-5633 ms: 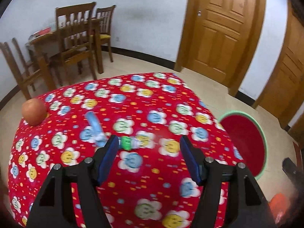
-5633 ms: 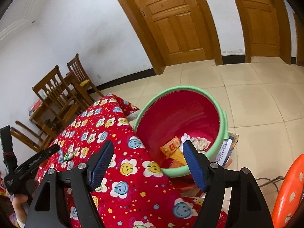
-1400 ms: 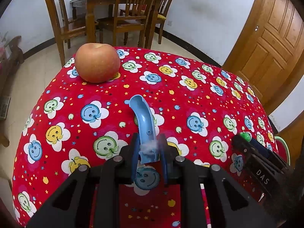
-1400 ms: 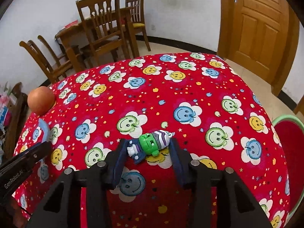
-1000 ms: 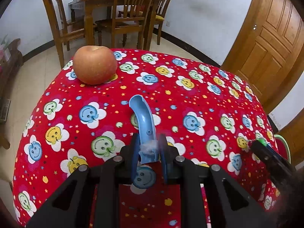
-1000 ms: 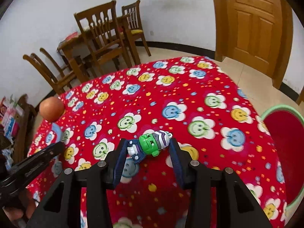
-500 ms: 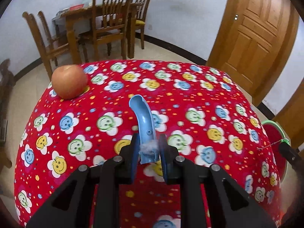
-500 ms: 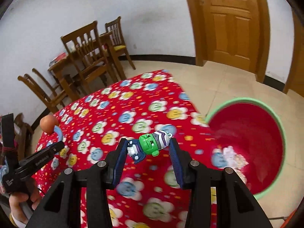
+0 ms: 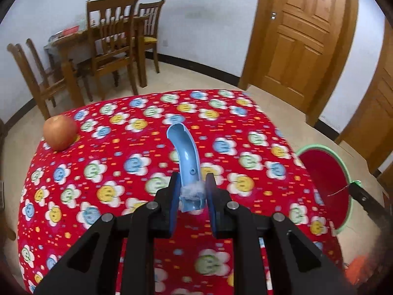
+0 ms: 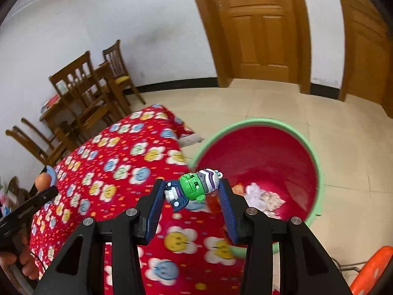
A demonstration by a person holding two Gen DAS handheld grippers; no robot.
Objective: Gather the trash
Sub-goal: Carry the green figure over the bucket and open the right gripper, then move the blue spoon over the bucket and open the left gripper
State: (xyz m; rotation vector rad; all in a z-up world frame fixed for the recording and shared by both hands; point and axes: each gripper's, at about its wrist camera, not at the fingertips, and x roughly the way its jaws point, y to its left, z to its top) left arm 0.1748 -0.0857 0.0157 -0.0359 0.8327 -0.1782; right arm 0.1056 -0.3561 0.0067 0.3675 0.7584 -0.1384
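Observation:
My left gripper (image 9: 191,191) is shut on a curved light-blue plastic piece (image 9: 185,157) and holds it above the red flowered tablecloth (image 9: 118,172). My right gripper (image 10: 192,191) is shut on a small green-headed toy figure (image 10: 194,188) and holds it in the air over the table's right edge, just short of the rim of the red bin with a green rim (image 10: 316,162). Wrappers and crumpled paper (image 10: 260,196) lie in the bin's bottom. The bin also shows at the right of the left wrist view (image 9: 343,172).
An apple (image 9: 59,132) sits at the table's far left corner. Wooden chairs and a small table (image 9: 108,49) stand by the far wall. Wooden doors (image 10: 255,29) lie beyond the bin. An orange stool (image 10: 371,268) is at the lower right.
Both grippers have closed on their objects and lifted them off the table. The right gripper has swung right with the toy, toward the bin. The left gripper has risen and drawn back.

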